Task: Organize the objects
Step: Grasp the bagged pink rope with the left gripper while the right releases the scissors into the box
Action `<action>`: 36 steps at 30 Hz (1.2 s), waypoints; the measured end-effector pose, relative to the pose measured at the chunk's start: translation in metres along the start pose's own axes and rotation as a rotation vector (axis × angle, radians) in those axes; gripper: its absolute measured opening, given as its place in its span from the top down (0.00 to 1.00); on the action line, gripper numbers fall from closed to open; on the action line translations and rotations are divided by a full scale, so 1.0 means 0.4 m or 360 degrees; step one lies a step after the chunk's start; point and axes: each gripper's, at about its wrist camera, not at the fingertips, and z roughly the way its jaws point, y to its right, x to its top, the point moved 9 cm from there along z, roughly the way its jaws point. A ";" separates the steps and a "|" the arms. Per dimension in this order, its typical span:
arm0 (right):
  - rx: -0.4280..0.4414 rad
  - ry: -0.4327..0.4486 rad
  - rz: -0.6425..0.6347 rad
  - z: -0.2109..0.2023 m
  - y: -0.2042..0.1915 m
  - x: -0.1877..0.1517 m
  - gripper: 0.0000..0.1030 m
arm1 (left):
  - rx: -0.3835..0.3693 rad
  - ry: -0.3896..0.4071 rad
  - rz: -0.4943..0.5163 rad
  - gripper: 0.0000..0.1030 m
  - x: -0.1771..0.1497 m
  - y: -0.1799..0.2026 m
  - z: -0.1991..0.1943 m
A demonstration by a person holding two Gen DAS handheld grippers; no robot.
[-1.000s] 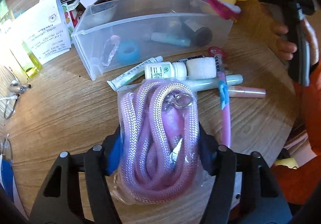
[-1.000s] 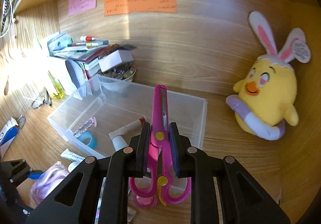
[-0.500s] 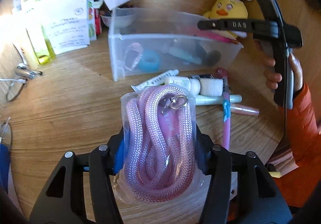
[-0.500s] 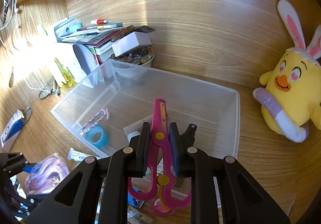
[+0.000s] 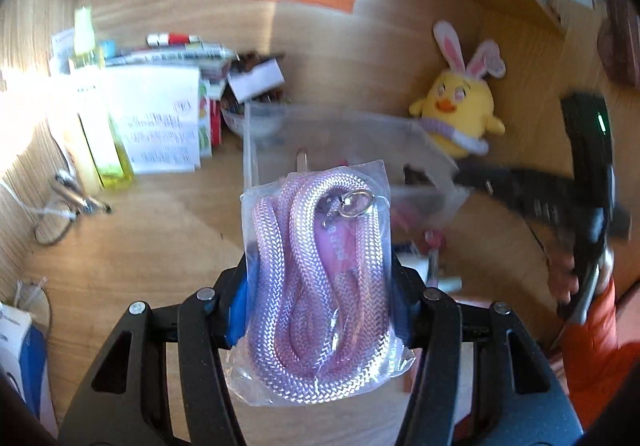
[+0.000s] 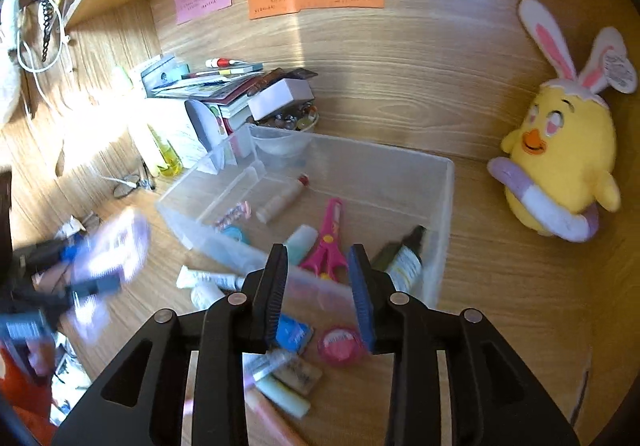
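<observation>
Rope (image 5: 320, 286), coiled in a clear bag, is clamped between the left gripper's (image 5: 320, 278) pads, its long axis running straight ahead along the fingers. The bin (image 5: 352, 150) is seen directly beyond the bag's far end — up and forward from the jaws — so the coming move is judged to turn on carrying the bag over the near wall and letting it drop inside. The left gripper is angled downward above the desk (image 5: 140, 230), with the bag hanging clear of the wood (much of this view is blurred).

On the other side, the right gripper (image 6: 320, 286) is held tilted down over the bin's (image 6: 444, 198) near edge, its jaws opening with nothing between them. The scissors (image 6: 328, 242) are seen lying flat on the bin floor just ahead of the fingertips, blades pointed away, beside a dark bottle (image 6: 404, 258) and a tube (image 6: 280, 202). Several small items — tubes, a pink round case (image 6: 340, 344) — are left on the desk in front of the bin. The left hand is judged the nearer to the next deposit.
</observation>
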 end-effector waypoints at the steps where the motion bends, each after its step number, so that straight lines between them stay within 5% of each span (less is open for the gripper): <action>1: -0.0008 -0.0001 -0.0004 -0.005 0.001 -0.006 0.72 | 0.0011 0.0020 -0.0001 0.46 0.015 -0.003 -0.001; 9: -0.0013 -0.0075 -0.0033 -0.020 -0.007 -0.105 0.72 | 0.0072 0.0085 0.0022 0.46 0.096 -0.011 0.012; 20: -0.0051 -0.0303 0.0016 0.112 0.028 -0.175 0.71 | 0.0051 -0.0080 -0.0016 0.46 0.139 -0.034 0.141; 36: -0.0057 -0.0304 0.0061 0.131 0.039 -0.197 0.68 | 0.0087 -0.0182 0.0042 0.52 0.165 -0.031 0.239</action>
